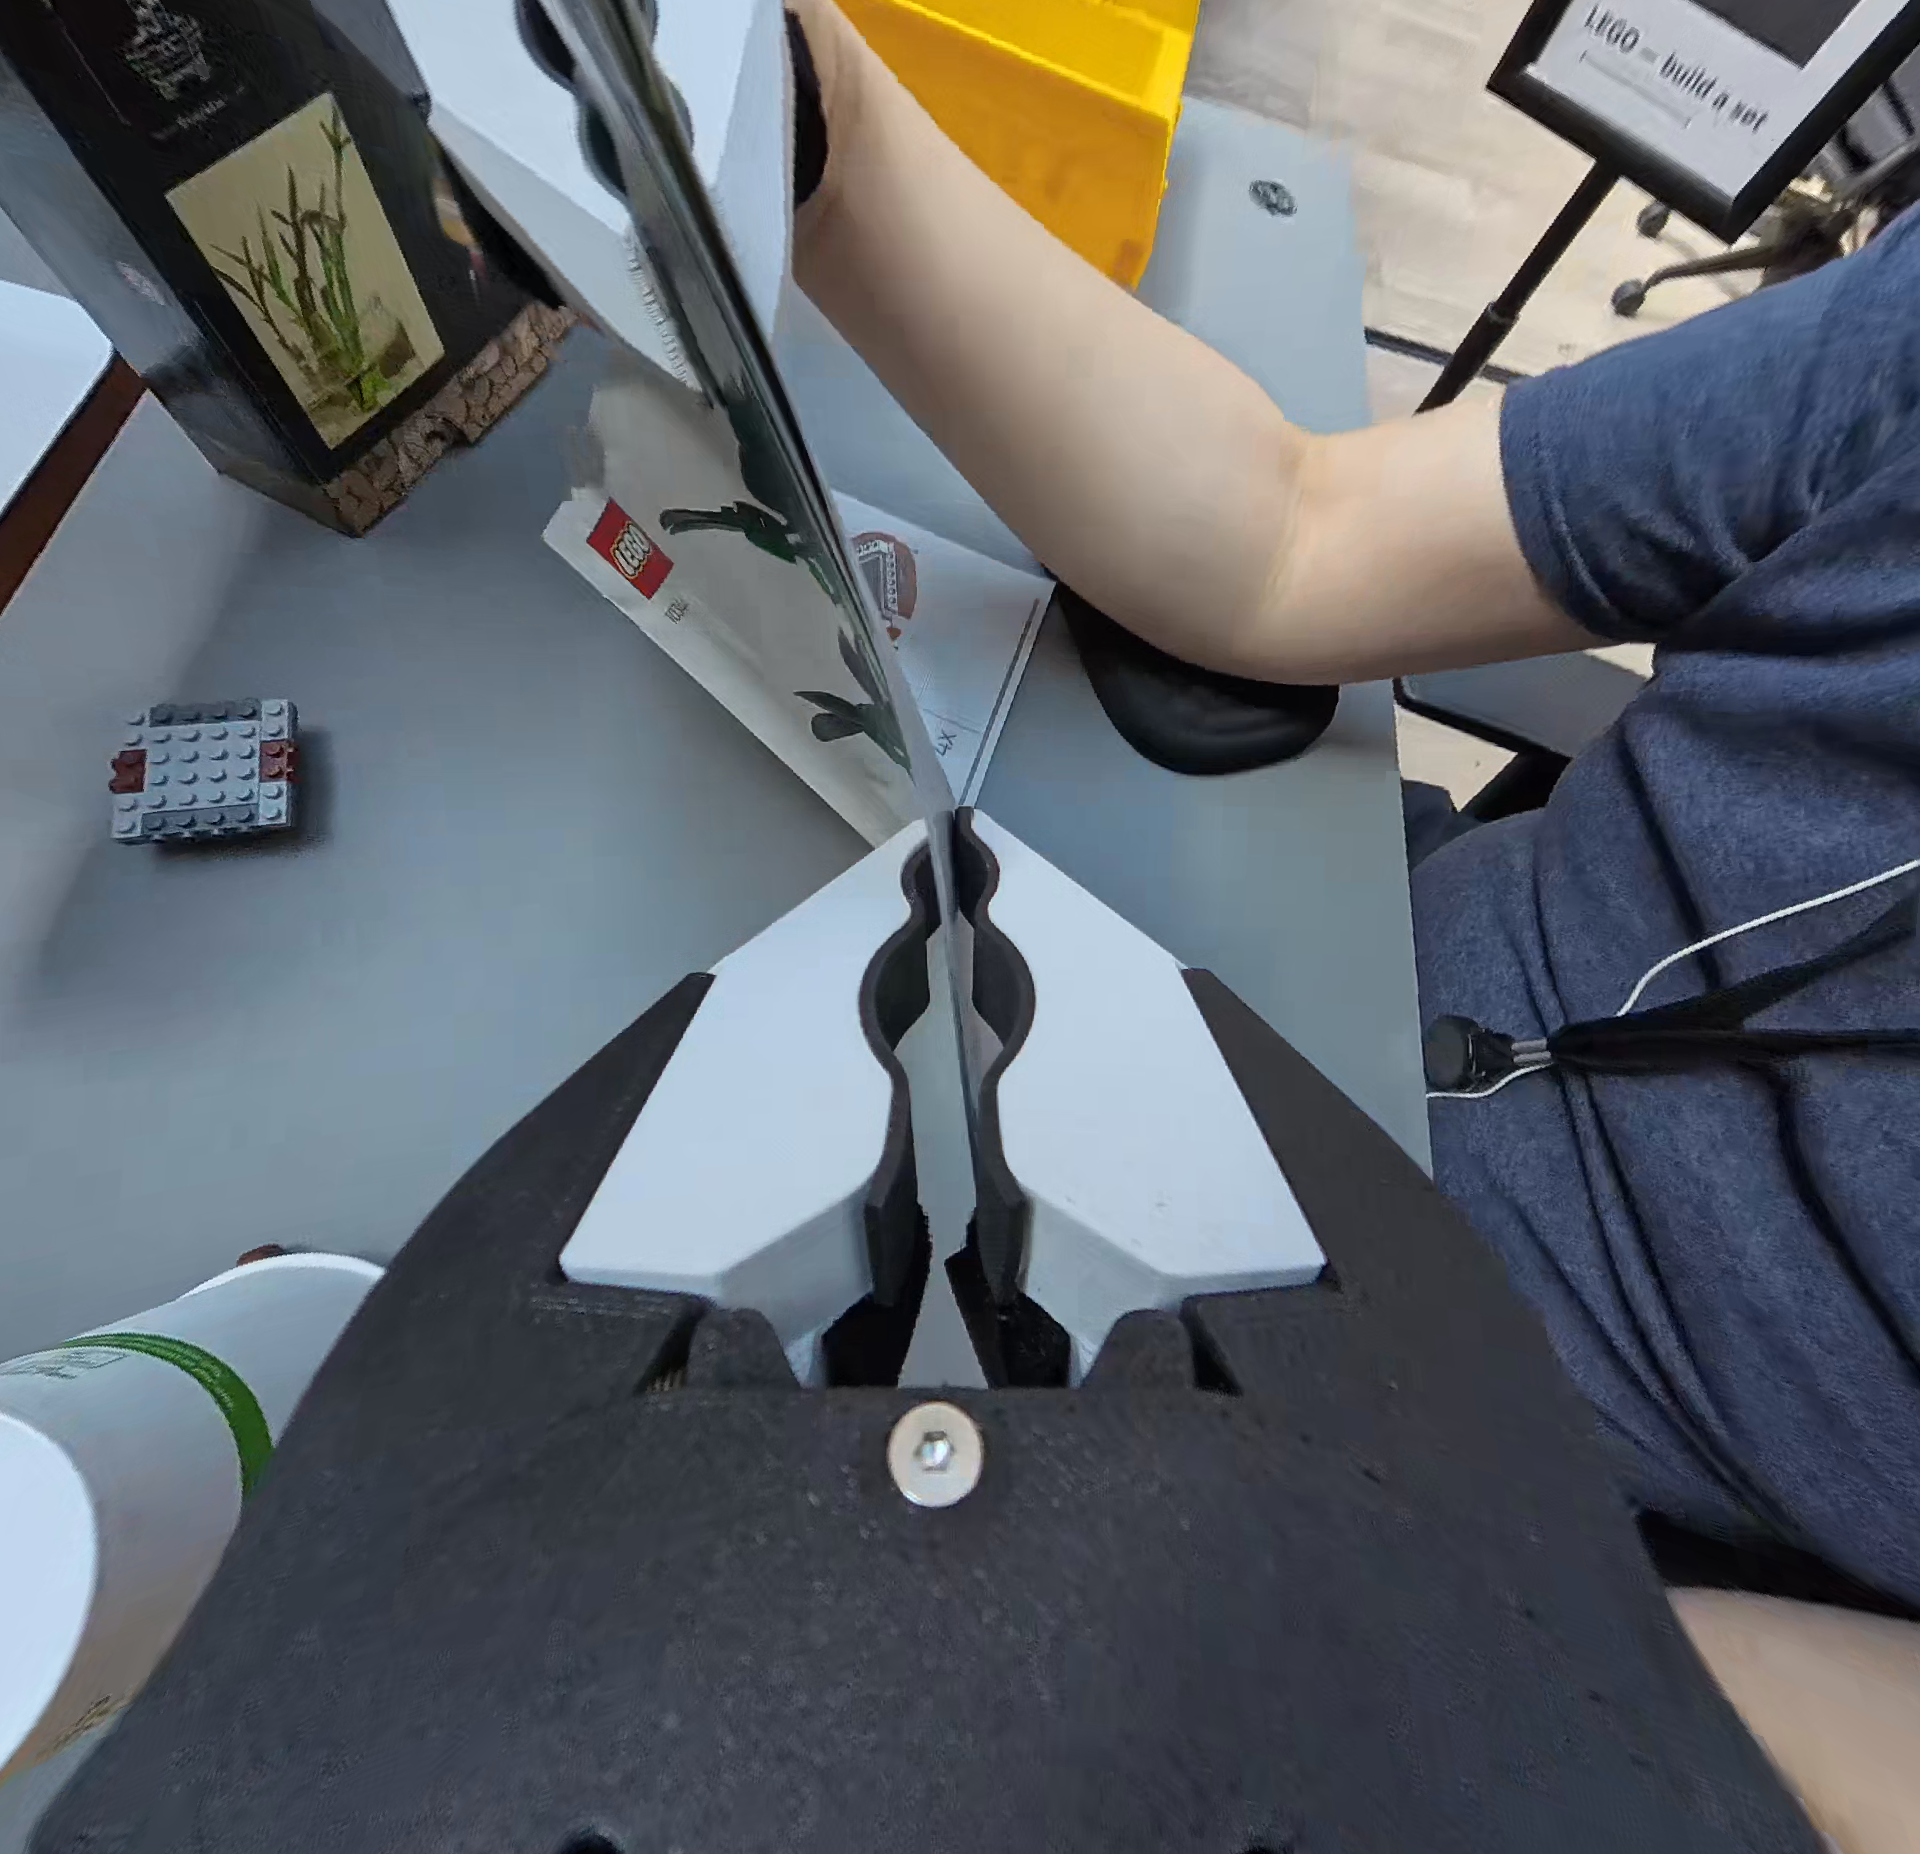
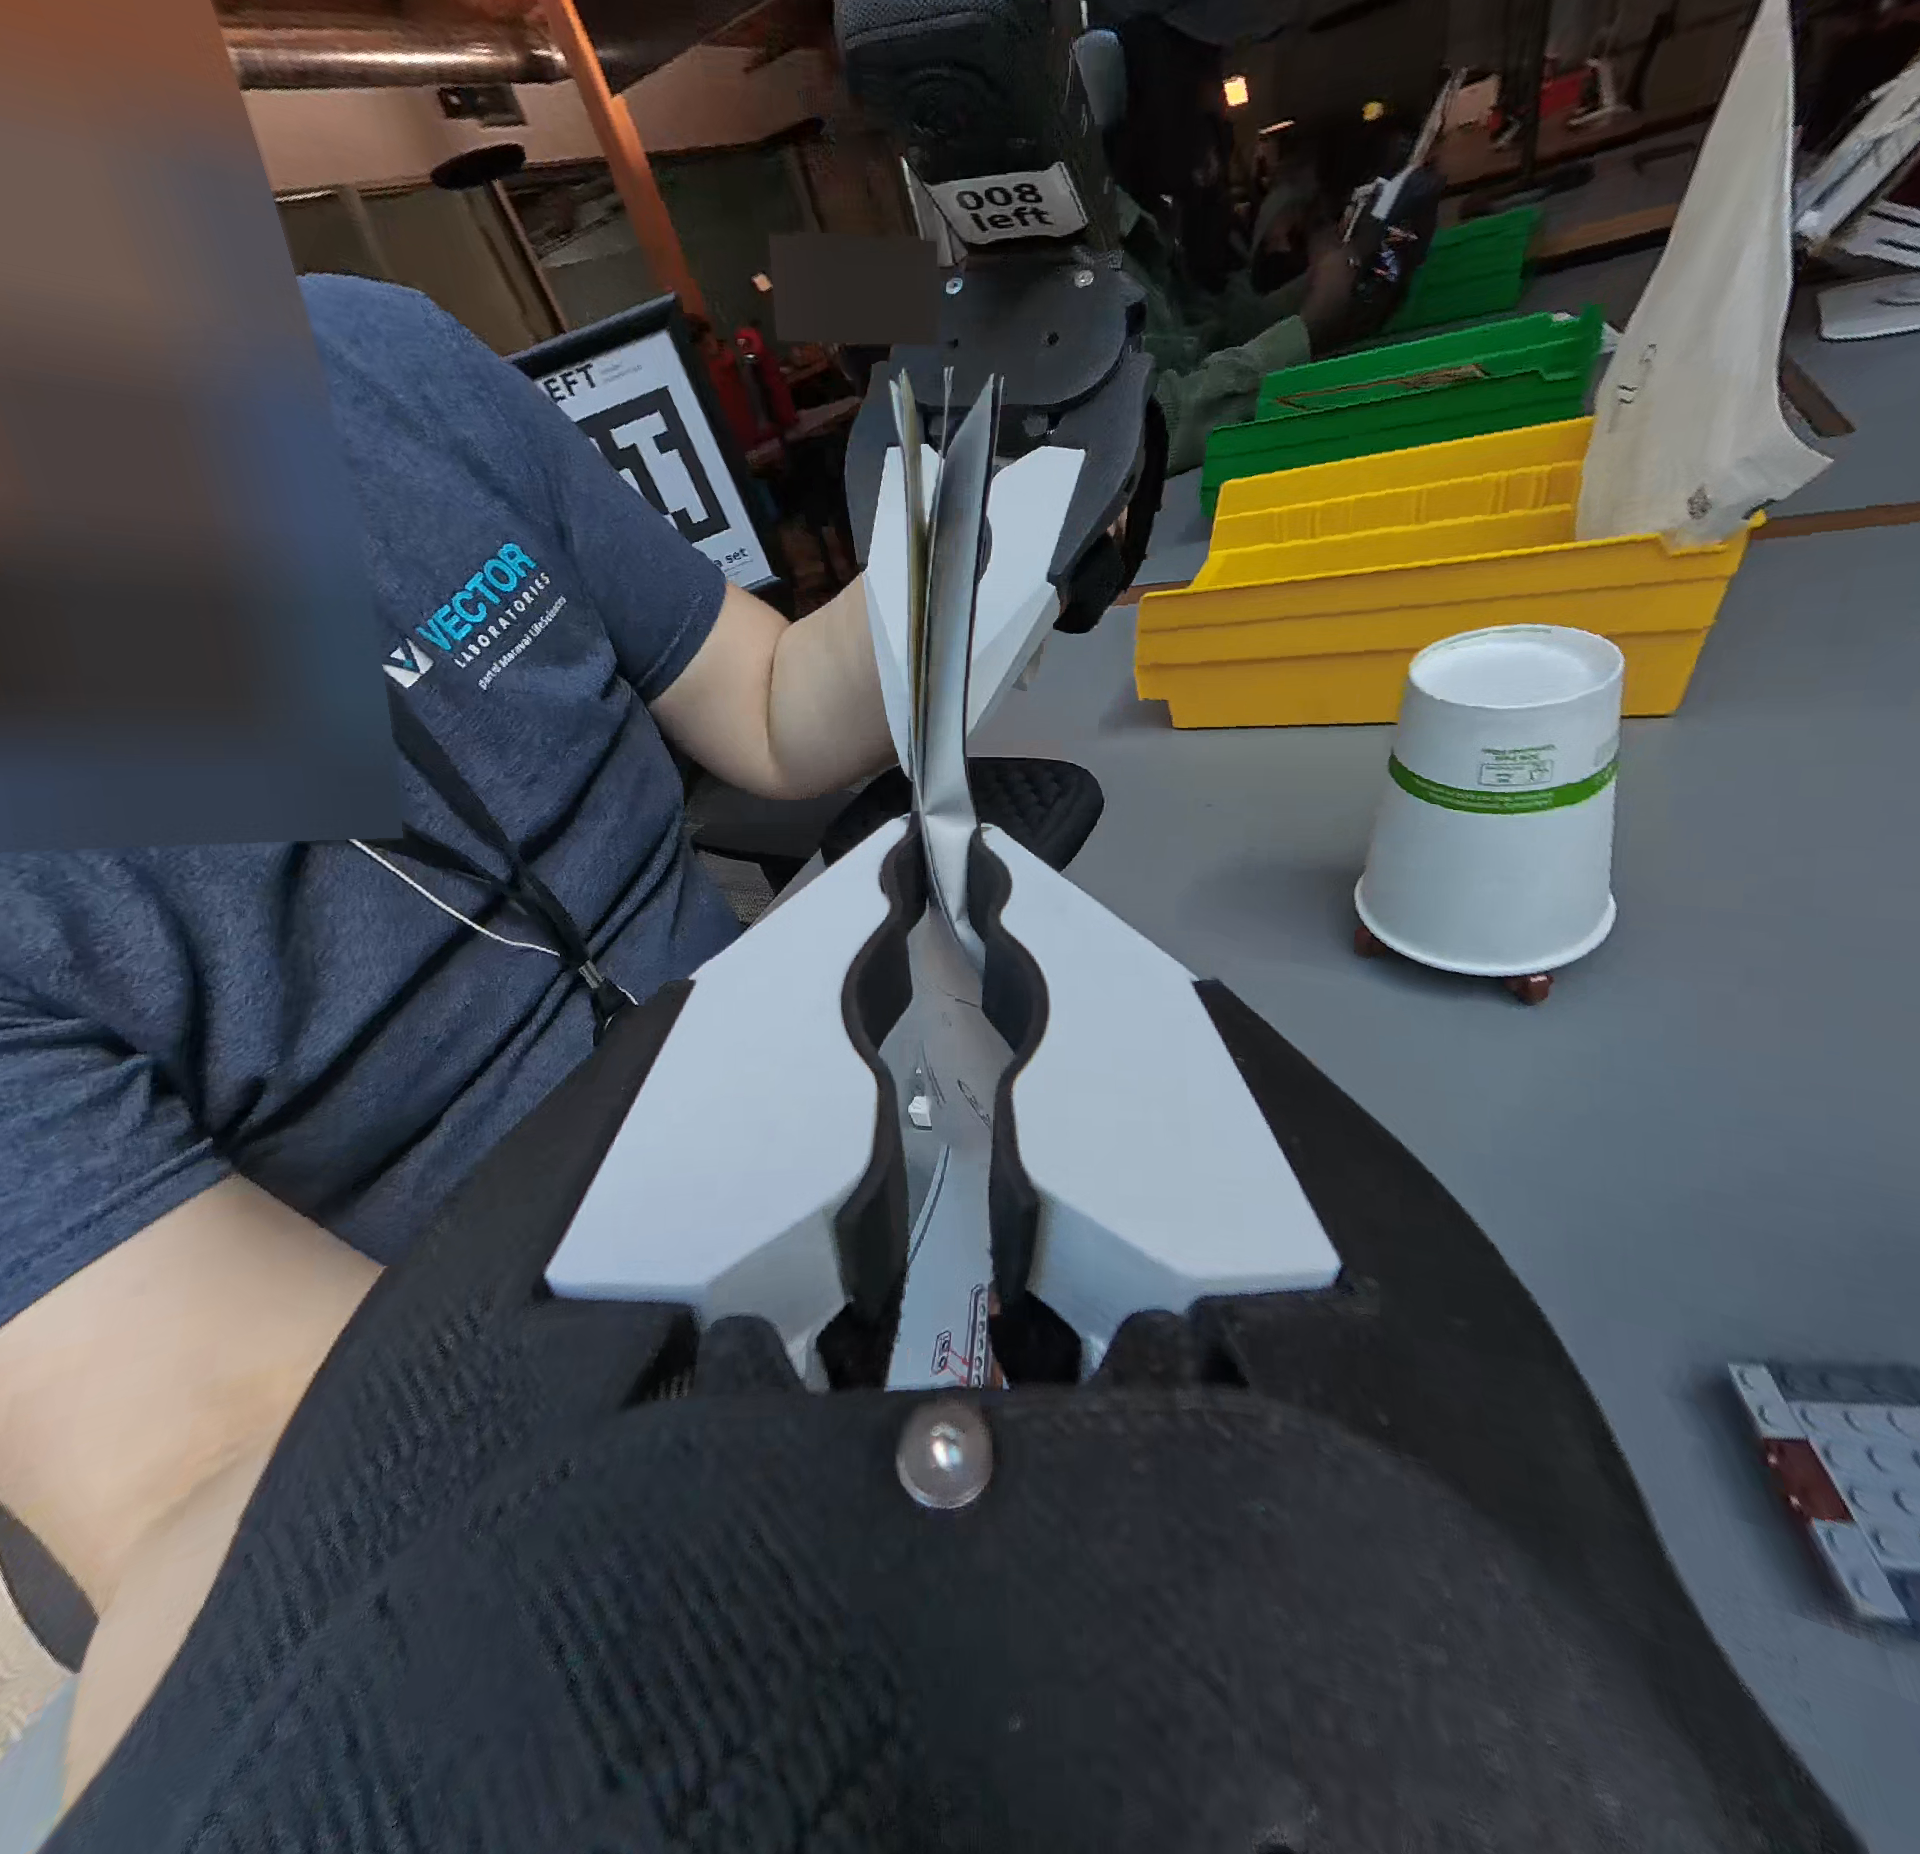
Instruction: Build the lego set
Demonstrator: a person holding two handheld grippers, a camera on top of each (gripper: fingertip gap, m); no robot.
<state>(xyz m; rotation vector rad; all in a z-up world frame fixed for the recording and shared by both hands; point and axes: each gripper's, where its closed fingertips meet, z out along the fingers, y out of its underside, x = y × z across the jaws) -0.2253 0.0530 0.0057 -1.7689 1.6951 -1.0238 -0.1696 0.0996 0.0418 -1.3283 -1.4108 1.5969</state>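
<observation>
**Both tools on the instruction booklet, mid page-turn**

So right now the left tool (image 1: 954,838) is clenched on one edge of the instruction booklet (image 1: 727,599), and the right tool (image 2: 940,859) is pinched down on pages at the other end. The booklet is held up off the grey surface (image 1: 468,973) between the two, with pages fanning apart near the left tool in the right wrist view.

The actual build, a small grey brick base (image 1: 206,771) with dark red bits on its sides, sits untouched on the surface, well apart from the booklet. An upside-down paper cup (image 2: 1496,796) stands further off, with the yellow bin (image 2: 1455,578) behind it.

My take on doing this bit well: keep one tool firm as the anchor, pinch only a single page with the other, and go slow so nothing creases or tears. Then lay the booklet flat, clear of the brick base, so the step stays readable.
</observation>
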